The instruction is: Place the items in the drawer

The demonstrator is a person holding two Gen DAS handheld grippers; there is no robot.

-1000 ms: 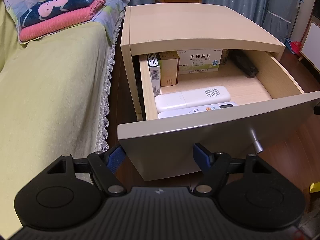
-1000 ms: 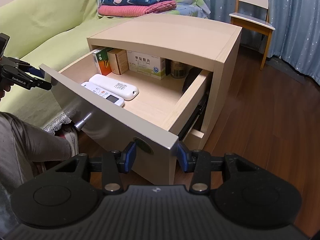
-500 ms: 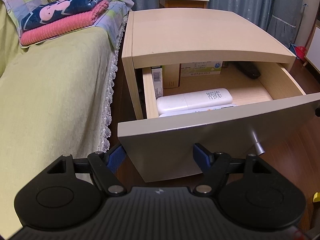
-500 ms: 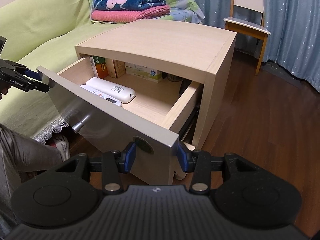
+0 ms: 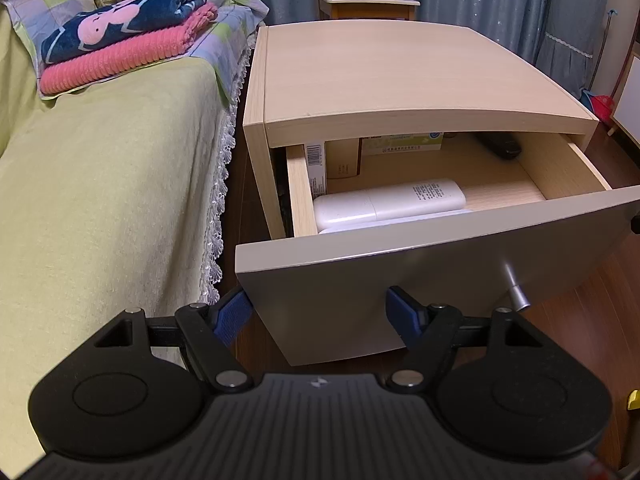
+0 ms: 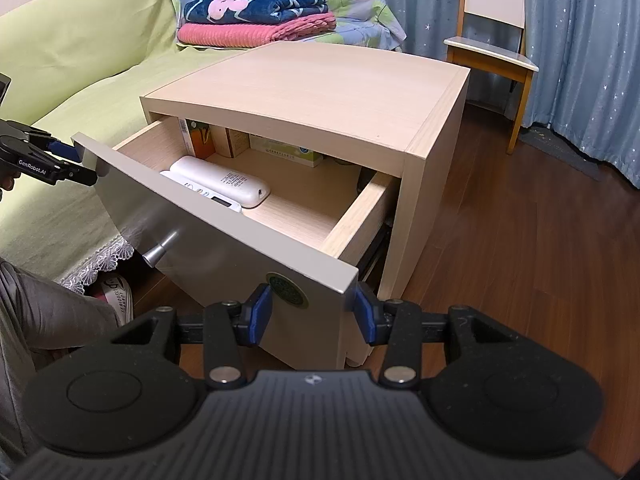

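- Pale wood-grain bedside cabinet (image 6: 320,92) standing beside green-covered bed (image 5: 100,184); its drawer with smooth grey front panel (image 5: 420,276) is sitting part-open.
- Two glossy white oblong remotes (image 6: 224,180) and cardboard medicine boxes (image 5: 400,142) are lying inside.
- Left gripper (image 5: 318,312) and right gripper (image 6: 312,312), both spread wide, blue pads (image 6: 258,314) flanking the panel's corners, gripping nothing.

Legible print: one brand mark only.

"GenRobot.AI" in white letters on the black plastic left gripper (image 6: 76,160), just off the left edge of the grey drawer front (image 6: 224,256). Behind that front, the white oblong remote control (image 6: 224,180) carries a block of small print and the pale green-and-white cardboard box (image 5: 404,142) a line of characters; both too small to read.
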